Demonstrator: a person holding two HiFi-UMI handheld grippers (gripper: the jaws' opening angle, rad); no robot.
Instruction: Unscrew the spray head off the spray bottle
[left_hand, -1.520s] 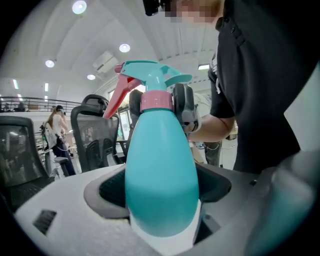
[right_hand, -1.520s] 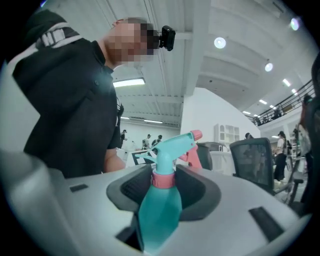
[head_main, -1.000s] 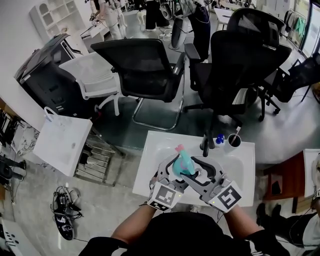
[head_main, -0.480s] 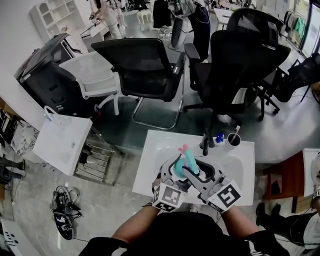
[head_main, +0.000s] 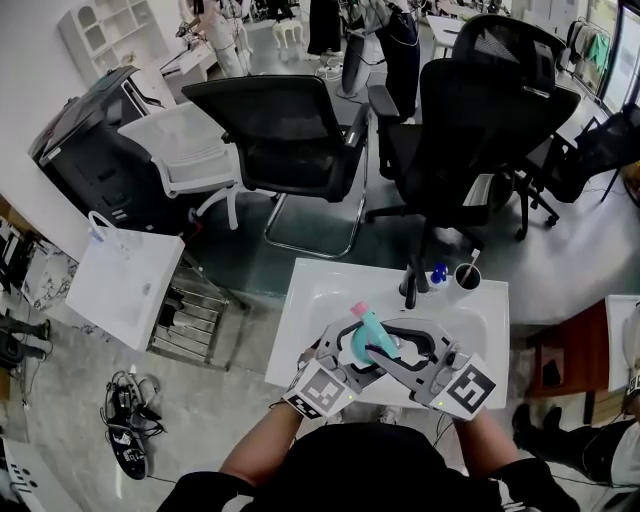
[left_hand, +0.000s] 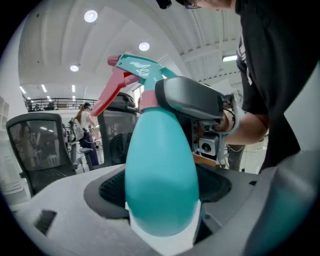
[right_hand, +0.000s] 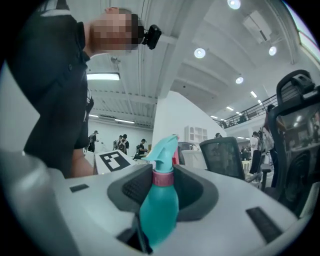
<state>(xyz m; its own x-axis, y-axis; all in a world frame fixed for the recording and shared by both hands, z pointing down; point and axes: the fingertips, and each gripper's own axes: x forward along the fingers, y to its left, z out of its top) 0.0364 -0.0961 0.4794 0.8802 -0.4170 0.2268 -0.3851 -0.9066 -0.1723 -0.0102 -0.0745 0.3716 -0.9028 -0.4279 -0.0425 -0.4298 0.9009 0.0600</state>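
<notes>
A teal spray bottle with a pink collar and pink trigger is held tilted above the white table. My left gripper is shut on its body, base towards the camera. My right gripper has its jaws closing around the neck. The pink collar sits between its dark pads, and both pads touch it. The teal spray head sticks out beyond the jaws. In the left gripper view, one right pad lies against the collar below the spray head.
The white table carries a black post, a small blue-topped item and a cup at its far edge. Black office chairs stand beyond it. A white bag sits at the left.
My right gripper's jaws have come in from wide apart onto the bottle's neck. Both grippers and the bottle have dropped slightly and tilted, the right marker cube swinging rightward.
</notes>
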